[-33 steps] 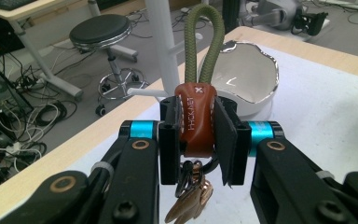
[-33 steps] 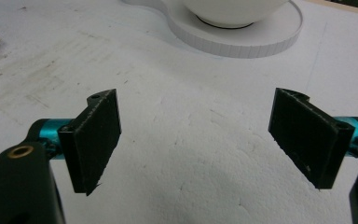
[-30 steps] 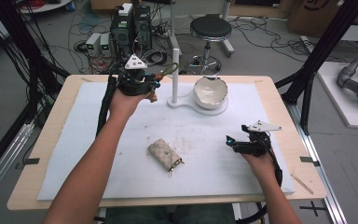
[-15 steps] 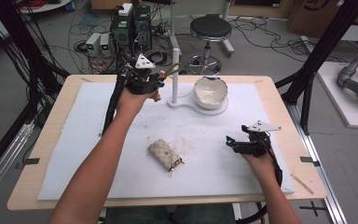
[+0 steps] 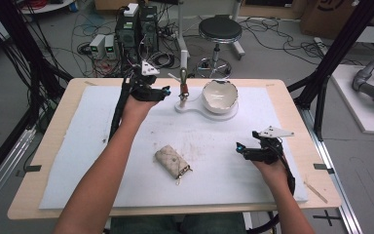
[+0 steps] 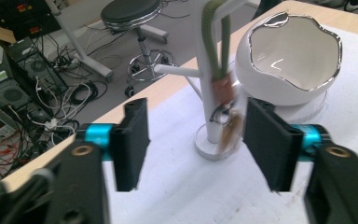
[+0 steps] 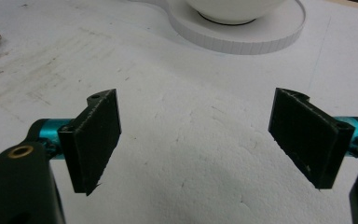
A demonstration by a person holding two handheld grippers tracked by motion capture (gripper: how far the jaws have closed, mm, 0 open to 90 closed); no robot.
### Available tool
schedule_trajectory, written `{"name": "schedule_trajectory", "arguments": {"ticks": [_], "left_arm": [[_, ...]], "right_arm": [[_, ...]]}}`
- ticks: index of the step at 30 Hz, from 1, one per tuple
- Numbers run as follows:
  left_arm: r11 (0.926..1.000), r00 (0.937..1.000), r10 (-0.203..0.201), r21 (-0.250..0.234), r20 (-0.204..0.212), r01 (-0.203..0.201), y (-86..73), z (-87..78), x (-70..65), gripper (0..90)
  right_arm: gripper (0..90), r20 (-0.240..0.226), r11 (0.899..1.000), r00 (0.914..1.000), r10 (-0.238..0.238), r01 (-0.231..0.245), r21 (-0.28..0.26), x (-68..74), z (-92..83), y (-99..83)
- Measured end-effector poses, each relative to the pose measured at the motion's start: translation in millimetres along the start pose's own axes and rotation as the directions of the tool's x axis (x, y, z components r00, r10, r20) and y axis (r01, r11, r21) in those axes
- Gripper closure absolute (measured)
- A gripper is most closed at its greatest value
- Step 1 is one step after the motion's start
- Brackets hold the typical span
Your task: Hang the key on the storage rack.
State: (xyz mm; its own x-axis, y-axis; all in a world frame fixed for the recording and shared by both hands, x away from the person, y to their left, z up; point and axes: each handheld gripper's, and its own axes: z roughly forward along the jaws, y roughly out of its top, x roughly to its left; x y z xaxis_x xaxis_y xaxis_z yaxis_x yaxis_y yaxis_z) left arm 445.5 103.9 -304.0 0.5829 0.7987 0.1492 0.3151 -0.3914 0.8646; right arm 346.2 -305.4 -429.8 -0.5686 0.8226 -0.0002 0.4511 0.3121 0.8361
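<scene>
Ease the left gripper [image 5: 165,90], jaws just opened and gripping nothing, straight back from the keychain [image 6: 223,88] hanging on the white stand [image 6: 205,112] near the surface's far edge without snagging it, leaving the right gripper [image 5: 238,147], jaws spread and empty, parked near the right edge.

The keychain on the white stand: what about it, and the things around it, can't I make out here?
- Keychain, left gripper view: its lower end is blurred; what hangs there is unclear.
- Stand, same view: its top is cut off by the upper edge.
- Bowl, right gripper view: cut off by the top edge.
- Pouch, high view: its pattern is too small to read.
</scene>
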Motion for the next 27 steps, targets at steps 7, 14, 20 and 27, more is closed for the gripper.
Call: {"name": "schedule_trajectory", "arguments": {"ticks": [7, 14, 20, 27], "left_arm": [[0.9991, 0.9984, -0.035, -0.022, 0.045, 0.036, -17.3, -11.6, 5.6, 33.7], [0.9960, 0.9929, -0.077, -0.037, 0.091, 0.081, -39.1, -26.1, 10.8, 27.8], [0.9943, 0.9873, -0.091, -0.043, 0.130, 0.097, -64.0, -47.9, 16.2, 26.4], [0.9919, 0.9823, -0.118, -0.030, 0.145, 0.124, -98.8, -69.9, 12.6, 23.3]], "right_arm": [[17.2, 0.001, 1.000, 1.0000, -0.004, 0.004, -0.002, 0.8, -0.5, 0.2], [17.2, 0.004, 1.000, 1.0000, -0.002, 0.002, -0.001, 0.8, -1.5, 0.1], [17.2, 0.006, 1.000, 1.0000, -0.004, 0.004, 0.000, 0.8, -0.4, 0.2], [17.2, 0.010, 1.000, 0.9999, 0.012, -0.013, 0.007, -1.6, -0.1, -0.7]]}}
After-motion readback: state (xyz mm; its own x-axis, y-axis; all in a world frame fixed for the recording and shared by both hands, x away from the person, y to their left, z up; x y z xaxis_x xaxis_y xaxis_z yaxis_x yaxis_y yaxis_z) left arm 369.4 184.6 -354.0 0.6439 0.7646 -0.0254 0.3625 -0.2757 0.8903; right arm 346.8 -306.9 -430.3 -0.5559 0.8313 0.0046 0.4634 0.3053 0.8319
